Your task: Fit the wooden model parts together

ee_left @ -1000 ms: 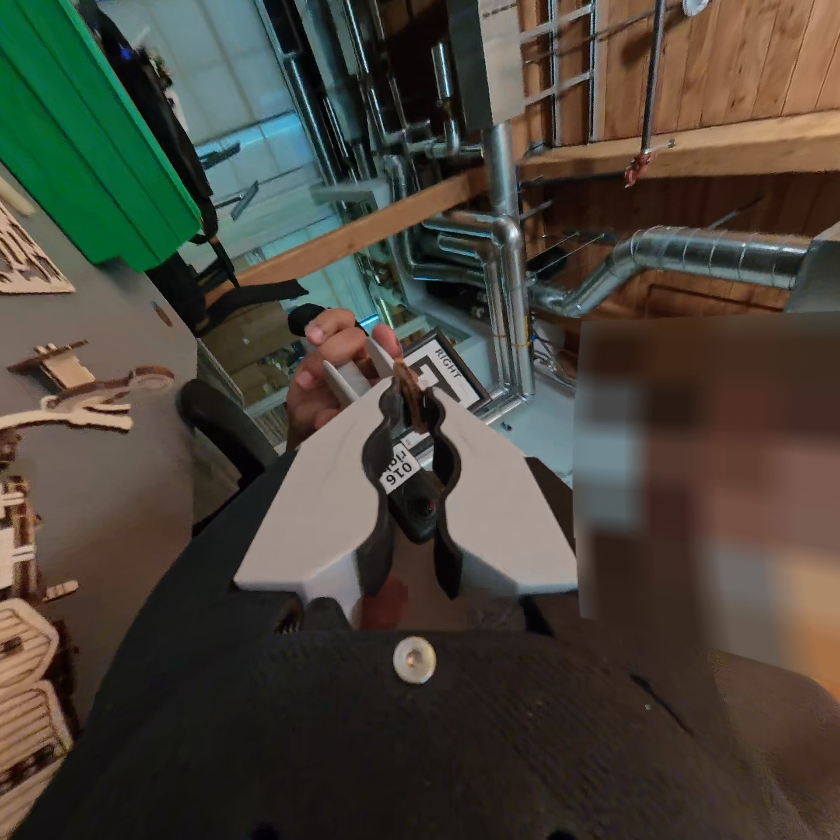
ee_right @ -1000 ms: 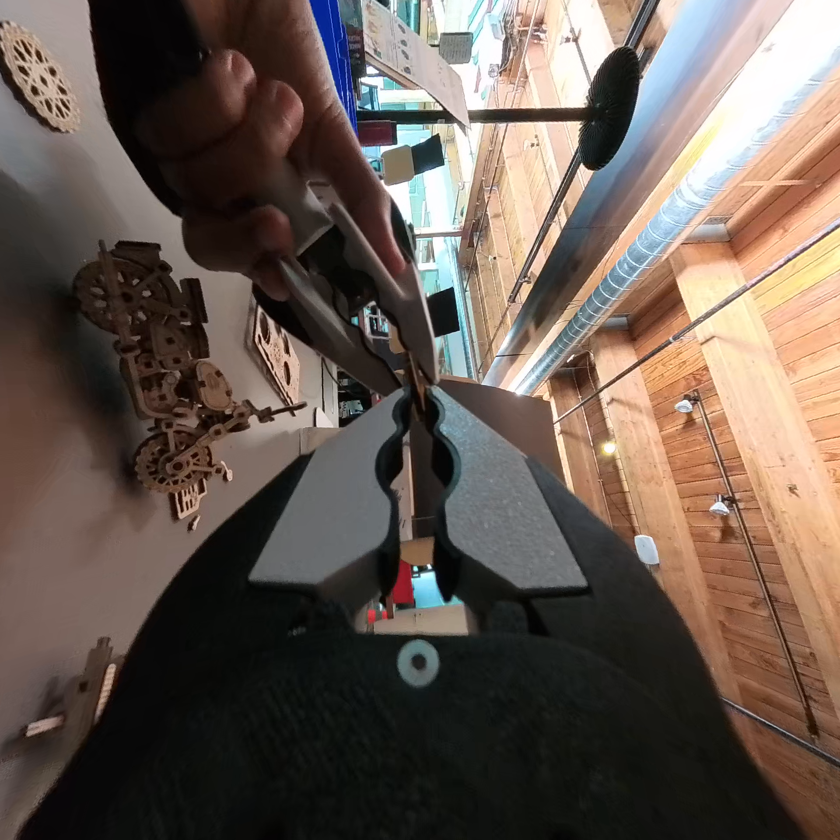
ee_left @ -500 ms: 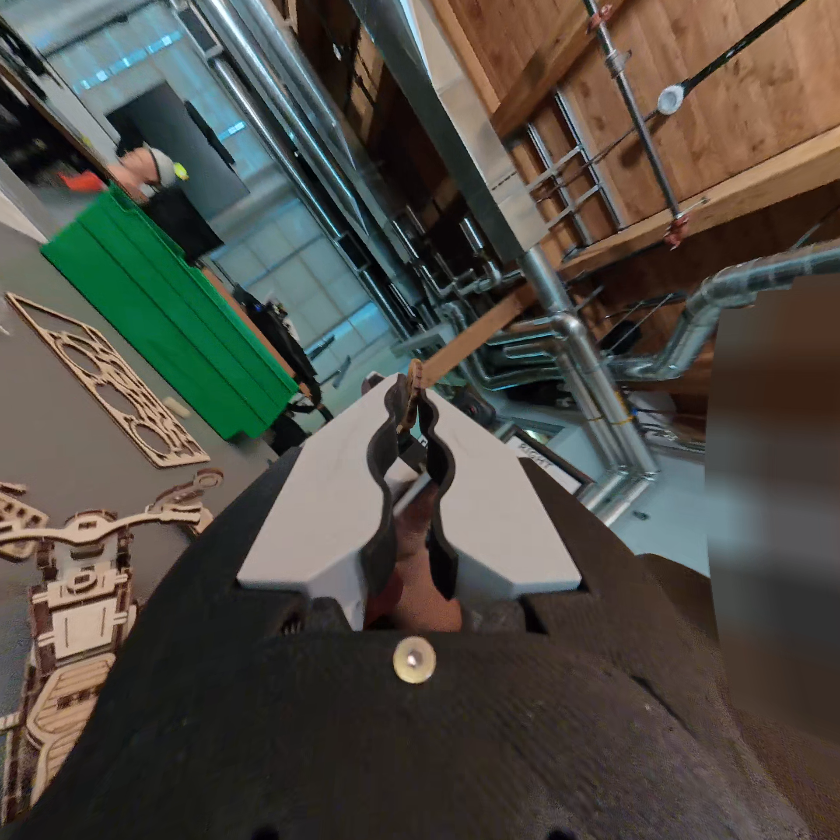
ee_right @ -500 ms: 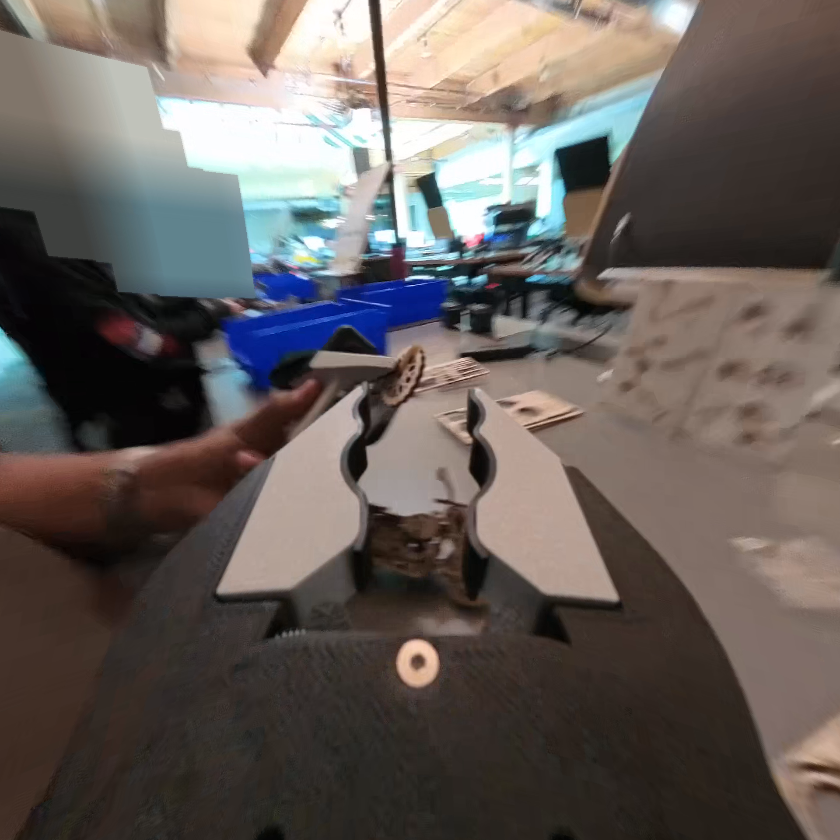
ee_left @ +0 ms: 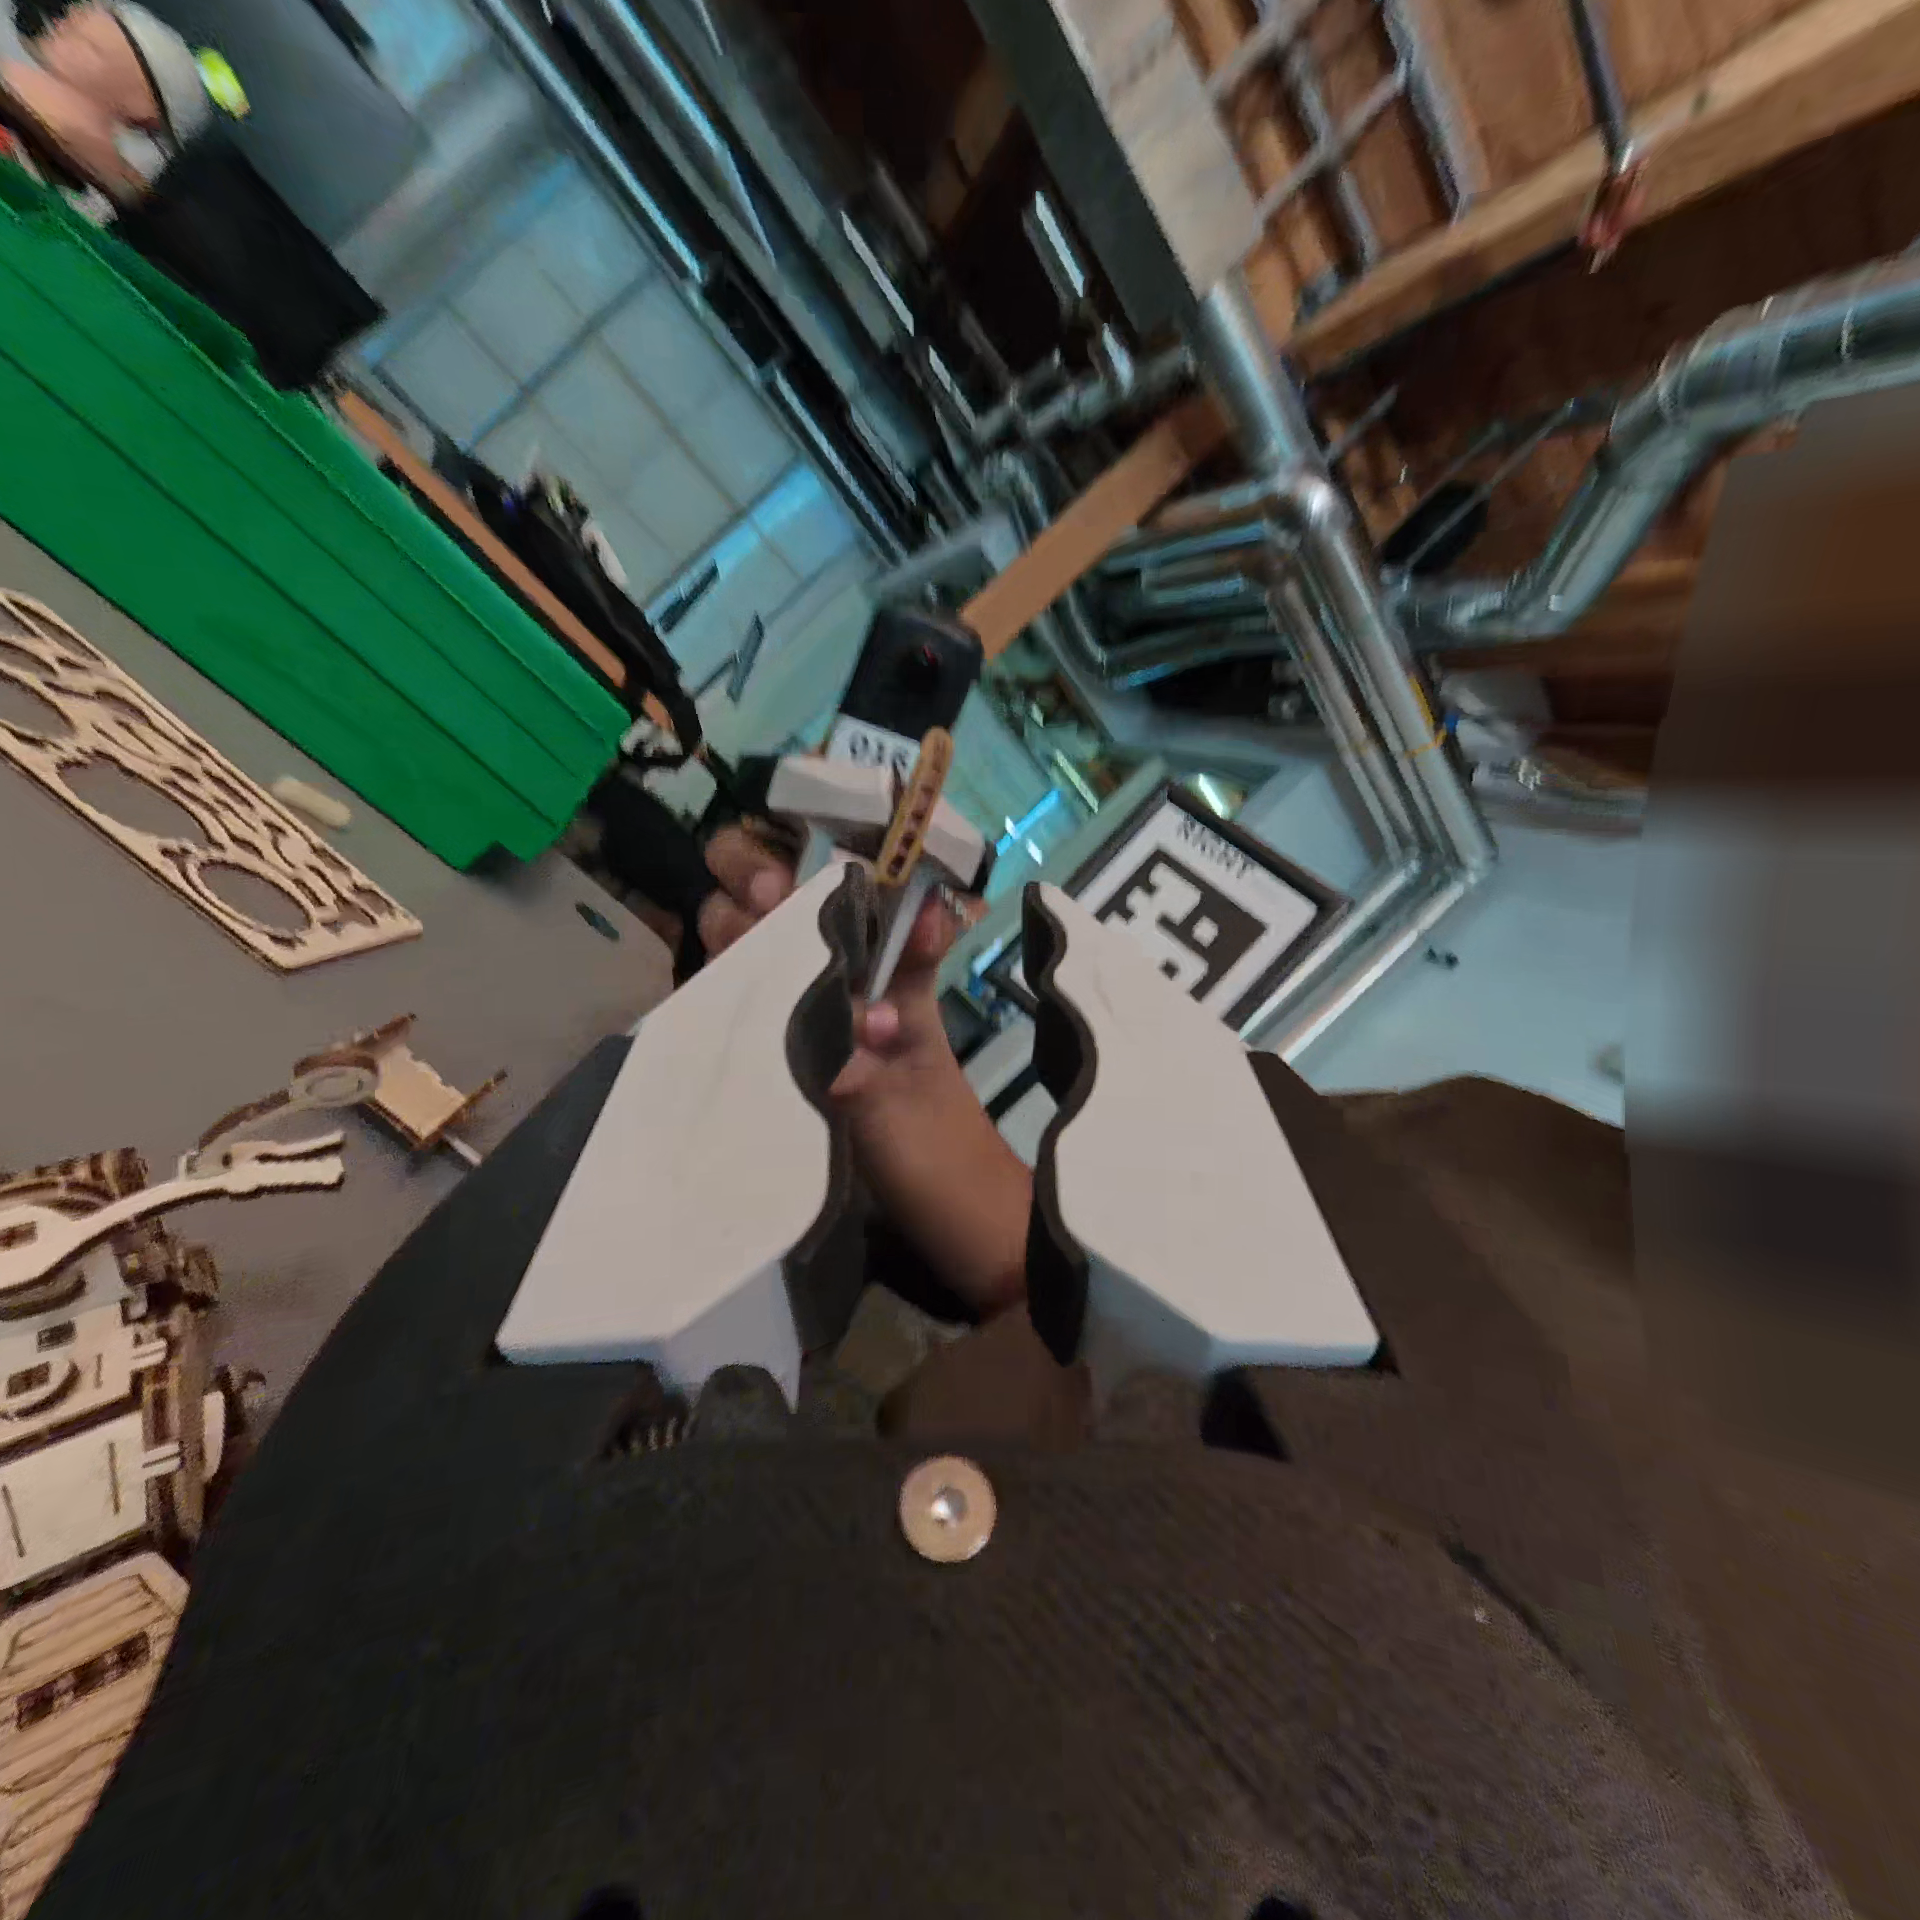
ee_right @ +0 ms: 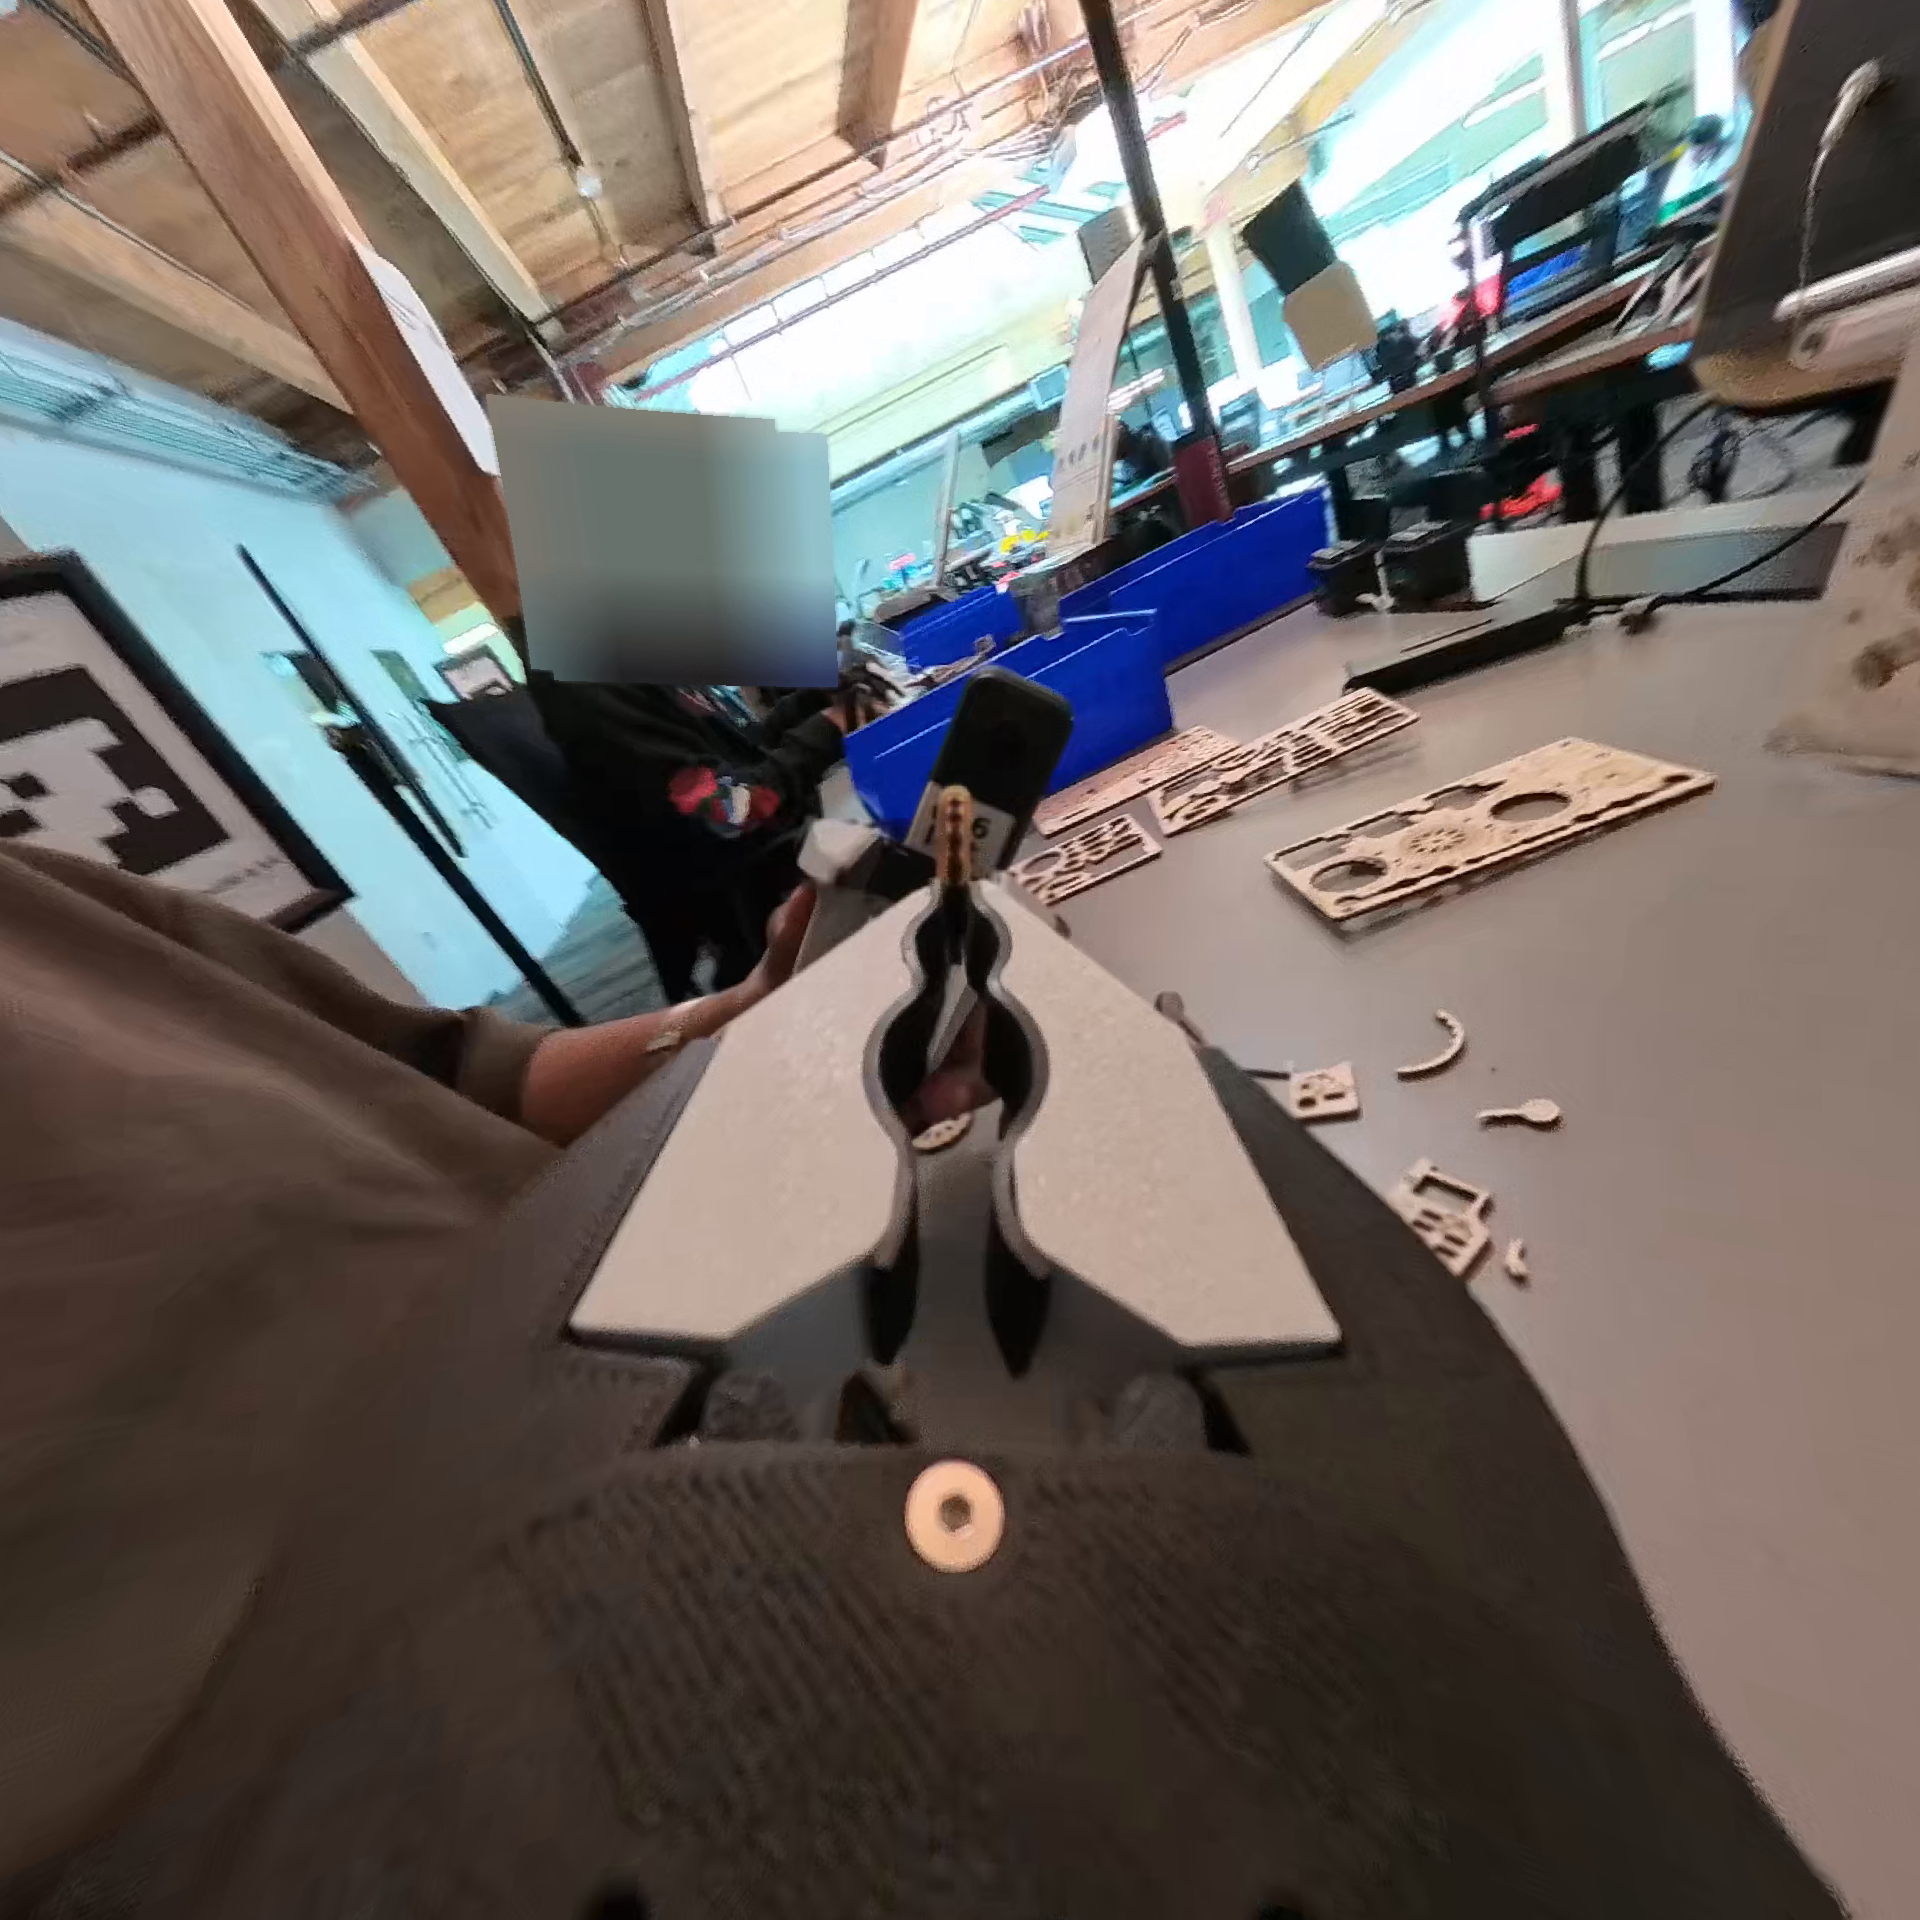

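- Left claw (ee_left: 940, 914): jaws wide apart, holding nothing.
- Centre frame, right claw (ee_right: 954, 902) pinches the thin wooden gear (ee_right: 954, 834) edge-on above the worktop (ee_right: 1558, 987).
- Light, stiff, likely brittle: grip its flat faces, not the teeth.

left gripper (ee_left: 940, 914) is spread wide open — right gripper (ee_right: 954, 896) is pinched tight, both up off the table

wooden model (ee_left: 73, 1382) cut off, left edge
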The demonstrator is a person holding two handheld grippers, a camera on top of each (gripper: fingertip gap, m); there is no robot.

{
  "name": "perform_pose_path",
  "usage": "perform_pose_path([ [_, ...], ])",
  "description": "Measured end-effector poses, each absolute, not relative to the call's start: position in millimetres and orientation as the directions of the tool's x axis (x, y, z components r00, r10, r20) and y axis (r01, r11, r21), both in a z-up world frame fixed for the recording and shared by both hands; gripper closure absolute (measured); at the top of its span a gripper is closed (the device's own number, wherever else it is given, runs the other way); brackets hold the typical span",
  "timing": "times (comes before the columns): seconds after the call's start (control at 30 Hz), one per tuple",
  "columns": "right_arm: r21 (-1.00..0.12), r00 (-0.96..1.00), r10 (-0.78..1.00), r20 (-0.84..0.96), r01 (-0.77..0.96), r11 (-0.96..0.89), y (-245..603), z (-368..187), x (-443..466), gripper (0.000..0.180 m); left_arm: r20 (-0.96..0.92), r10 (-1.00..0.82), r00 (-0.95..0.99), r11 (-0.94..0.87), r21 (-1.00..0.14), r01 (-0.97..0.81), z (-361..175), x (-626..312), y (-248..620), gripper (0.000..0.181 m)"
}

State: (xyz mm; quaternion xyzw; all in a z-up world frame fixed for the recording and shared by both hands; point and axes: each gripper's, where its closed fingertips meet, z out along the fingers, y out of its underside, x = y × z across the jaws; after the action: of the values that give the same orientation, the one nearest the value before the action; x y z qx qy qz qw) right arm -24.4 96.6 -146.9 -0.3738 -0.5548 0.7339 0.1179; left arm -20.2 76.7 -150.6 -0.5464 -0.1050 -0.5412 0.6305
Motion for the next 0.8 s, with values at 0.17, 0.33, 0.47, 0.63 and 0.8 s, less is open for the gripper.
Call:
perform_pose_path([
  [0.17, -0.826, -0.718, 0.410, -0.562, 0.462, -0.322, 95, -168, -10, 0.177, 0.712, -0.538, 0.452, -0.272, -0.654, 0.705, -163, -7, 79, 0.145],
  [0.33, -0.788, -0.740, 0.285, -0.610, 0.525, -0.323, 86, -167, 0, 0.178, 0.709, -0.521, 0.476, -0.353, -0.686, 0.635, -176, 5, 82, 0.153],
  [0.47, -0.796, -0.748, 0.275, -0.604, 0.544, -0.265, 77, -171, 5, 0.177, 0.666, -0.572, 0.479, -0.337, -0.723, 0.603, -170, 14, 78, 0.167],
  [0.63, -0.786, -0.757, 0.220, -0.616, 0.570, -0.238, 72, -171, 13, 0.176, 0.659, -0.620, 0.426, -0.378, -0.726, 0.575, -167, 22, 69, 0.171],
  [0.8, -0.786, -0.760, 0.205, -0.617, 0.582, -0.209, 68, -172, 18, 0.176, 0.678, -0.634, 0.372, -0.416, -0.704, 0.575, -166, 25, 65, 0.168],
])
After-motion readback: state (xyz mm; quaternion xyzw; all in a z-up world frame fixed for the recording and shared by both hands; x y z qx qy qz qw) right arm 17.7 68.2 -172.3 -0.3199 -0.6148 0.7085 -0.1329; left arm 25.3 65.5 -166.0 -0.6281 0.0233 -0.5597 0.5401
